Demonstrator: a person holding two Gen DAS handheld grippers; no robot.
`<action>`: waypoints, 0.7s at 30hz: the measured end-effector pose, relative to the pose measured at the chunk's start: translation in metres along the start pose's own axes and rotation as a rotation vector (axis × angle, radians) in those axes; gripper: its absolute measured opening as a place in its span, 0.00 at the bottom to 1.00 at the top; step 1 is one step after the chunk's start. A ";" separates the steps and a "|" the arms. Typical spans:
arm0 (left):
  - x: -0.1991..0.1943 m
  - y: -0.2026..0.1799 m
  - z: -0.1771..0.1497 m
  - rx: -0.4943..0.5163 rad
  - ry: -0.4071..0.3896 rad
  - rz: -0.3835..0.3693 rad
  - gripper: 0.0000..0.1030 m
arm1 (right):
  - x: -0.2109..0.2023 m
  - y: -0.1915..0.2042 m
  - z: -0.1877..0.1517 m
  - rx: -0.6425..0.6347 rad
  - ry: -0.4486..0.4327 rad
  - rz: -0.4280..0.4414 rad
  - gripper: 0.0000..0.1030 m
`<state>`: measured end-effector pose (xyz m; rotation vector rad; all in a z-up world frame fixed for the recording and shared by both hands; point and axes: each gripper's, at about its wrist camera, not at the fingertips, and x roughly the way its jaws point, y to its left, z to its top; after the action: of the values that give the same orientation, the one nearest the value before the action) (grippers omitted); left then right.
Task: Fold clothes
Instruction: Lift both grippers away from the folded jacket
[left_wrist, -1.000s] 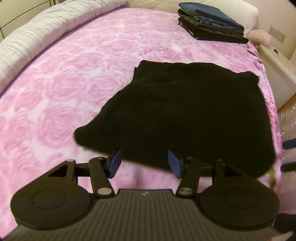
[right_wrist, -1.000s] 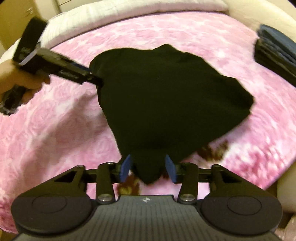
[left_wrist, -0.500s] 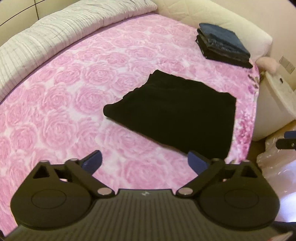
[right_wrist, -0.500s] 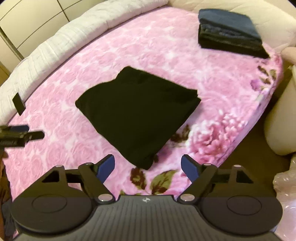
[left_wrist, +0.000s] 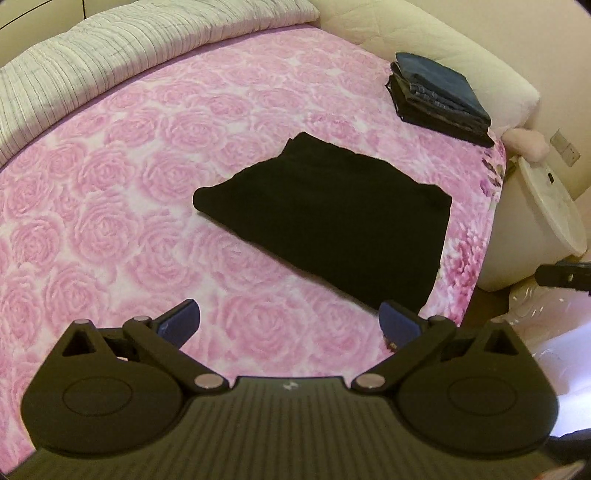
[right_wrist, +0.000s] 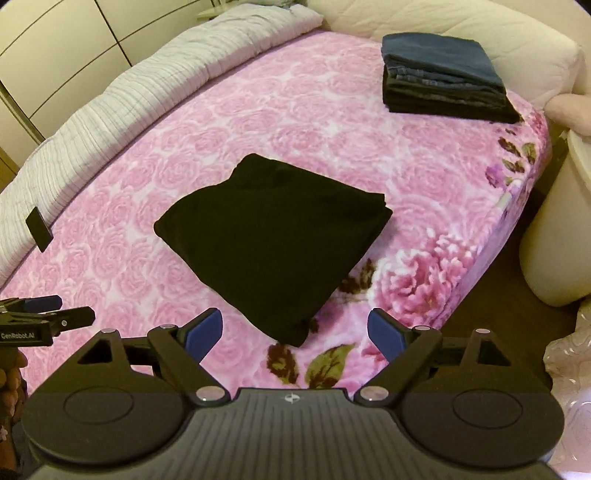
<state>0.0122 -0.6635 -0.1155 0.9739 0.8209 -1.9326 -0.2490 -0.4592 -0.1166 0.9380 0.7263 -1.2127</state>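
Observation:
A black garment (left_wrist: 332, 218) (right_wrist: 273, 236) lies folded into a flat rectangle on the pink rose-patterned bedspread (left_wrist: 129, 192) (right_wrist: 295, 122), near the bed's right edge. My left gripper (left_wrist: 288, 323) hovers open, pulled back from the garment's near edge with nothing between its blue pads. My right gripper (right_wrist: 295, 332) is open too, just short of the garment's near corner. The left gripper (right_wrist: 44, 314) also shows at the left edge of the right wrist view, held by a hand.
A stack of folded dark and blue clothes (left_wrist: 439, 98) (right_wrist: 443, 81) sits at the far right of the bed by a cream pillow (right_wrist: 517, 37). A white striped duvet (left_wrist: 92, 62) runs along the far side. A cream bin (left_wrist: 535, 229) stands beside the bed.
Both grippers have let go of the black garment, opened wide and drawn back. The garment, held up a second ago, now lies flat and folded on the bed.

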 end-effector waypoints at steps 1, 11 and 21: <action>-0.001 0.001 0.001 -0.006 -0.004 -0.001 0.99 | 0.000 -0.001 0.000 0.003 0.000 -0.001 0.85; -0.003 0.008 0.003 -0.046 -0.028 0.016 0.99 | 0.003 0.003 0.006 -0.016 -0.001 -0.005 0.85; 0.025 0.034 0.009 -0.199 0.009 0.016 0.99 | 0.022 -0.022 0.005 0.061 0.030 -0.007 0.85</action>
<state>0.0291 -0.6957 -0.1381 0.8672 0.9873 -1.7950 -0.2651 -0.4755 -0.1382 1.0063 0.7200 -1.2347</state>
